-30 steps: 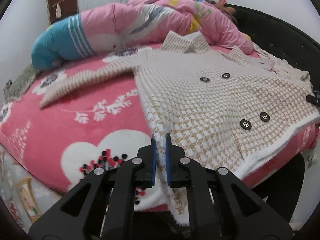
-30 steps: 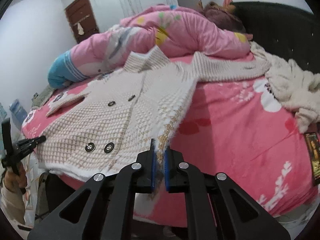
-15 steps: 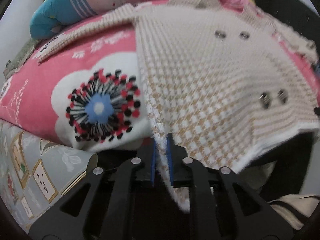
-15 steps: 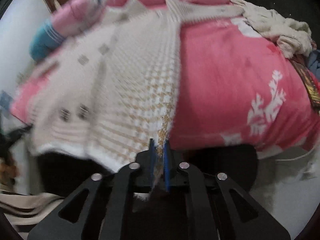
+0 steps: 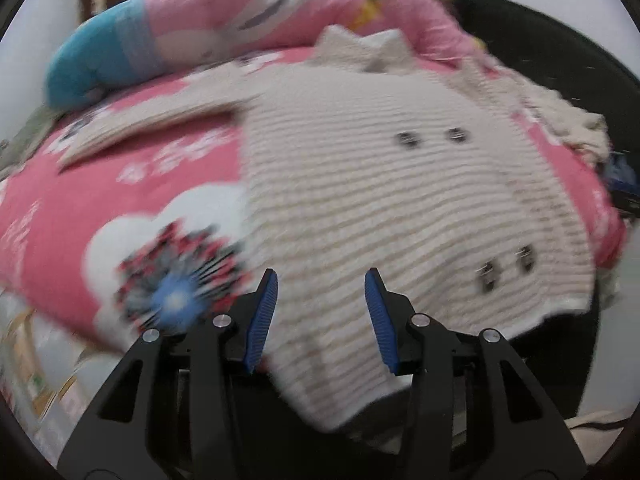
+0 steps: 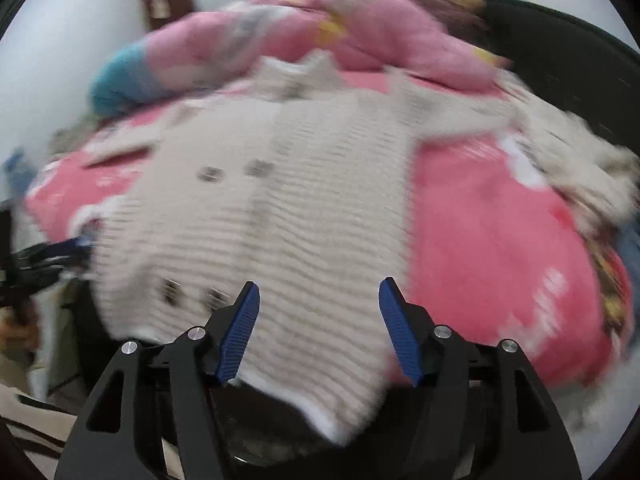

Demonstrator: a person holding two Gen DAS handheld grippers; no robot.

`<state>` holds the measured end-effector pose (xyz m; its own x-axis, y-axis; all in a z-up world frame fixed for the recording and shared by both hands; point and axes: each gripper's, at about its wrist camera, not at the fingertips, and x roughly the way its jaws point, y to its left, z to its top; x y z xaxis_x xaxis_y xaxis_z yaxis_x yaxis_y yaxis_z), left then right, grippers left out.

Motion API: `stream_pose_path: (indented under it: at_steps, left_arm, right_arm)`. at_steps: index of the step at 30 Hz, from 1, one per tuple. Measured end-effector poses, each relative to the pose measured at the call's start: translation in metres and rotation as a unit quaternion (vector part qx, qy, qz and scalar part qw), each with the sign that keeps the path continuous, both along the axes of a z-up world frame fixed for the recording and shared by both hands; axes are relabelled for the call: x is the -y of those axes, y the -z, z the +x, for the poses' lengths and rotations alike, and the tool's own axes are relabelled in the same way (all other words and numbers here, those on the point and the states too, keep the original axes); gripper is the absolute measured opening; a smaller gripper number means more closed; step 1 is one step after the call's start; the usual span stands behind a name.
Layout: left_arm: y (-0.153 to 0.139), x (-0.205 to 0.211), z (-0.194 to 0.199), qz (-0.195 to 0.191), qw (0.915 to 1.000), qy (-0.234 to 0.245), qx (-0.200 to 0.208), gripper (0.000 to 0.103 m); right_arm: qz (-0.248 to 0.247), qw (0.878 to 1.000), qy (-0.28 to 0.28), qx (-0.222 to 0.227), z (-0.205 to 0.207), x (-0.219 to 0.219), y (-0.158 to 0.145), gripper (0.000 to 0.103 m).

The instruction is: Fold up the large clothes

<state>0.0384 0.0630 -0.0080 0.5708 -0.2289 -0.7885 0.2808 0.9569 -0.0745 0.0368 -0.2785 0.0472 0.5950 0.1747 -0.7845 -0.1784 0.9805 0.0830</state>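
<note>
A cream houndstooth coat (image 5: 360, 184) with dark buttons lies spread face up on a pink flowered blanket (image 5: 120, 184), its hem drooping over the bed's near edge. My left gripper (image 5: 320, 292) hovers over the hem's left corner, jaws opening, blue pads clear of the cloth. In the right wrist view the same coat (image 6: 304, 208) fills the middle, and my right gripper (image 6: 318, 300) stands over the hem's right corner, jaws also opening, nothing pinched. Both views are motion-blurred.
A rolled pink and blue quilt (image 5: 248, 28) lies along the back of the bed. A crumpled cream garment (image 6: 580, 160) sits at the right by the dark headboard (image 6: 568, 52). The other gripper (image 6: 36, 264) and a hand show at the far left of the right wrist view.
Both grippers held the coat's hem corners shut; both have let go and their jaws now stand apart. The hem has dropped over the bed edge, and both cameras have shifted.
</note>
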Motion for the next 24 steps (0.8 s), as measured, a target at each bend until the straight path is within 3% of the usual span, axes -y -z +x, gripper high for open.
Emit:
stream_pose_path:
  at_steps: [4,11,16,18,24]
  left_arm:
    - [0.008,0.04,0.018,0.012,0.9993,0.035,0.009,0.044]
    - [0.016,0.038,0.07,-0.012,0.9999,-0.008,0.001,0.044]
    - [-0.001,0.005,0.097,-0.016,0.997,-0.069,0.032,0.079]
    - [-0.008,-0.01,0.107,-0.016,0.9946,-0.093,0.044,0.085]
    - [-0.02,-0.078,0.149,-0.039,0.9794,-0.189,0.06,0.089]
  right_arm:
    - [0.003,0.997,-0.072,0.001,0.034,-0.056,0.012,0.061]
    - [0.037,0.996,-0.076,-0.008,0.104,-0.107,0.031,0.061]
    - [0.043,0.996,-0.076,-0.006,0.144,-0.138,0.037,0.079]
    - [0.034,0.996,-0.087,-0.004,0.157,-0.152,0.04,0.082]
    - [0.013,0.994,-0.108,0.004,0.191,-0.191,0.052,0.083]
